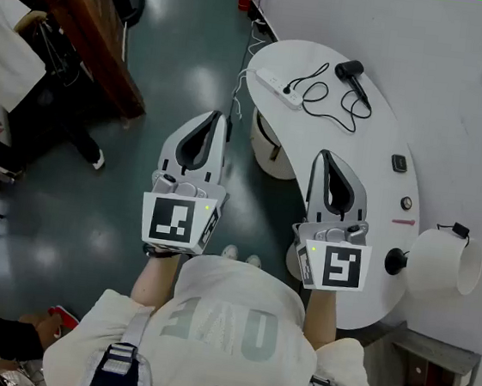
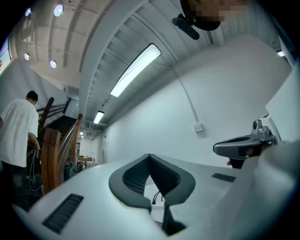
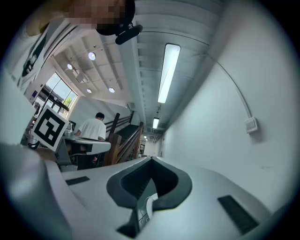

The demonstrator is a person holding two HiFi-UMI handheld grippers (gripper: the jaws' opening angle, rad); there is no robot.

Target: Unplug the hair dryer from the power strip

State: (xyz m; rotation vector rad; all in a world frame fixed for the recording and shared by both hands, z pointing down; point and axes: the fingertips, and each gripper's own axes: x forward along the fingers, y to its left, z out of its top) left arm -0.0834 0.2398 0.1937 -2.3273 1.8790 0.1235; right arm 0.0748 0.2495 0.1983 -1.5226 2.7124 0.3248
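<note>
A white power strip (image 1: 279, 86) lies at the far end of the curved white table (image 1: 373, 246). Black plugs sit in it, and a black cord (image 1: 325, 98) loops from it to the black hair dryer (image 1: 354, 75) lying further right. My left gripper (image 1: 217, 118) hangs over the floor, short of the table's far end, shut and empty. Over the table's left edge my right gripper (image 1: 324, 156) is shut and empty too, well short of the strip. In the left gripper view the strip (image 2: 158, 208) with its plugs shows low between the closed jaws (image 2: 150, 156). The right gripper view shows shut jaws (image 3: 151, 159).
A wooden stair rail (image 1: 87, 23) stands at the far left with a person (image 2: 18, 136) beside it. On the table lie a small black device (image 1: 399, 163), a knob (image 1: 407, 202) and a red pen (image 1: 404, 222). A white cylinder (image 1: 445, 261) stands at the right. A stool (image 1: 269, 139) sits beneath the table.
</note>
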